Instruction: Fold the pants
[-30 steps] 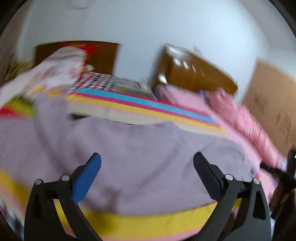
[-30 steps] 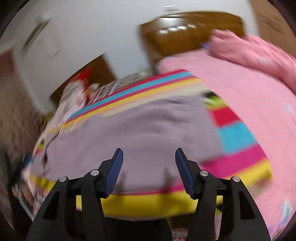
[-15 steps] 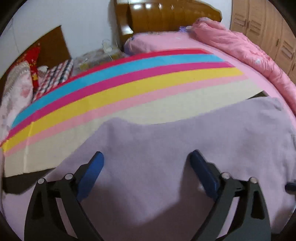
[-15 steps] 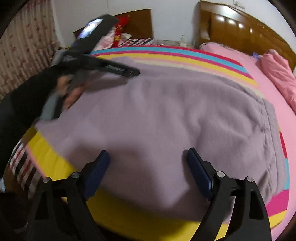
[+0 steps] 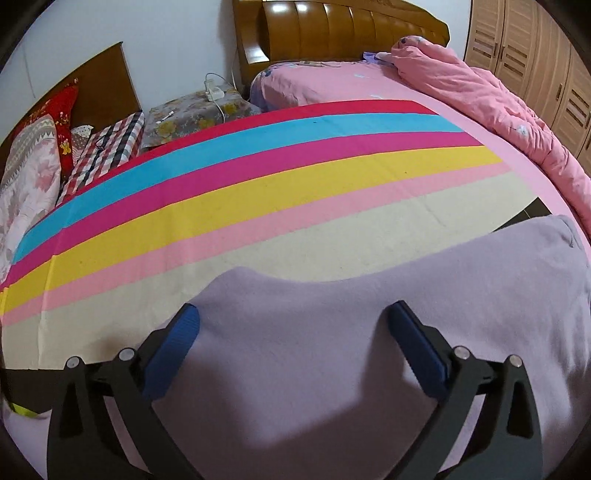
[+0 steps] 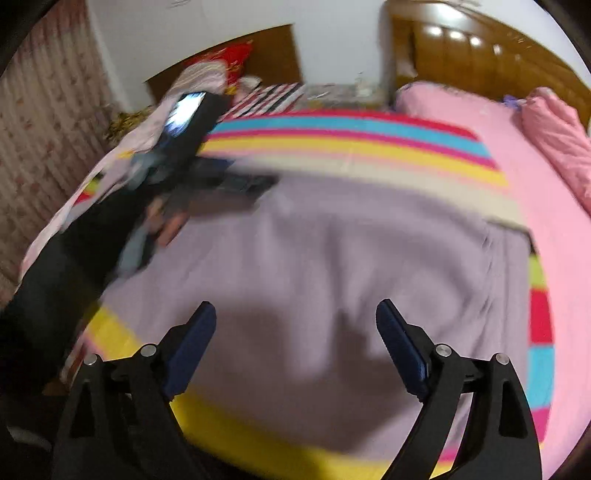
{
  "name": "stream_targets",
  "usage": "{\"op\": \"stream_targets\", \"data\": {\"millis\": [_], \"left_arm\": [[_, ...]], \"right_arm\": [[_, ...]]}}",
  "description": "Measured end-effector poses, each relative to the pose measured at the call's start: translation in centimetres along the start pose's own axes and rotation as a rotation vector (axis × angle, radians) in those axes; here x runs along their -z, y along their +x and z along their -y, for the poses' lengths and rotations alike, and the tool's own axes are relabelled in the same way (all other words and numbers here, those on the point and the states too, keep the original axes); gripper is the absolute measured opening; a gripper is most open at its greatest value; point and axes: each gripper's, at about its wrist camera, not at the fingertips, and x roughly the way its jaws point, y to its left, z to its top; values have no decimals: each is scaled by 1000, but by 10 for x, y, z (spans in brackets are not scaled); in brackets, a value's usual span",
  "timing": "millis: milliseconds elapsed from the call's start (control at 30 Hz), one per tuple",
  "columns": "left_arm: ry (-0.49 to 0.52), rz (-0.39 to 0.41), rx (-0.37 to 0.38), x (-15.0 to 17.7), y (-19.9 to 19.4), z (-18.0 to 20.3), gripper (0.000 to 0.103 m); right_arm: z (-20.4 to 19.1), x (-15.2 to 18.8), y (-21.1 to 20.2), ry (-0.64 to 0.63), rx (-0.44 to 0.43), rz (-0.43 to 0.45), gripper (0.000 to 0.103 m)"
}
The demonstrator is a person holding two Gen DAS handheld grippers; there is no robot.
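Note:
Lilac fleece pants (image 5: 332,354) lie spread flat on a rainbow-striped sheet (image 5: 258,192) on the bed. My left gripper (image 5: 293,325) is open and empty, low over the pants near their far edge. In the right wrist view the pants (image 6: 332,258) fill the middle of the bed. My right gripper (image 6: 295,325) is open and empty, above the near part of the pants. The left gripper (image 6: 236,184) and the hand holding it show at the left of that view, over the pants' far left edge. That view is blurred.
A pink quilt (image 5: 498,107) lies bunched along the right side of the bed. A wooden headboard (image 5: 351,29) stands at the back. A bedside stand with a charger (image 5: 199,107) and pillows (image 5: 33,162) are at the left. Wardrobe doors (image 5: 535,55) are at the right.
Both grippers have swung from a tilted, blurred view to low over the pants. The left gripper has settled near the far edge. The right gripper has opened wider and is still moving.

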Motion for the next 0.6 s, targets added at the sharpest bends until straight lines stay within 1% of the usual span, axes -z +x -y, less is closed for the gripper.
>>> {"op": "stream_targets", "data": {"millis": [33,100,133,167,200,233,267,333,367,433,467,533,567,600], "left_arm": [[-1,0,0,0,0,0,102],[0,0,0,0,0,1,102],[-1,0,1,0,0,1,102],[-1,0,1,0,-1,1,102],[-2,0,2,0,0,0,102],[-4,0,2,0,0,1,102],[-7,0,1,1,0,1,102],[-14,0,0,-1,1,1,102],[-15,0,0,-1,1,-1,102],[-15,0,0,-1,1,-1,102],[-15,-1,0,-1,0,-2,102],[-14,0,-2,-2,1,-2,102],[-15,0,0,-2,1,-3,102],[-18,0,2,-2,1,-4,102]], "right_arm": [[2,-4,10,-10,18,-19,86],[7,-3,36,-12,54,-107,86],[8,4,50,-36,85,-164,88],[5,10,47,-83,91,-122,88],[10,14,44,-80,79,-120,88],[16,16,38,-49,57,-126,88],[18,19,33,-41,56,-137,88],[13,15,26,-54,98,-162,88],[9,10,23,-63,113,-151,88],[-2,-6,17,-74,90,-79,88],[-8,-16,19,-69,72,-50,88],[-12,-28,31,-67,75,-37,88],[-14,-29,41,-74,67,-49,88],[-12,-27,62,-77,93,-108,89]]}}
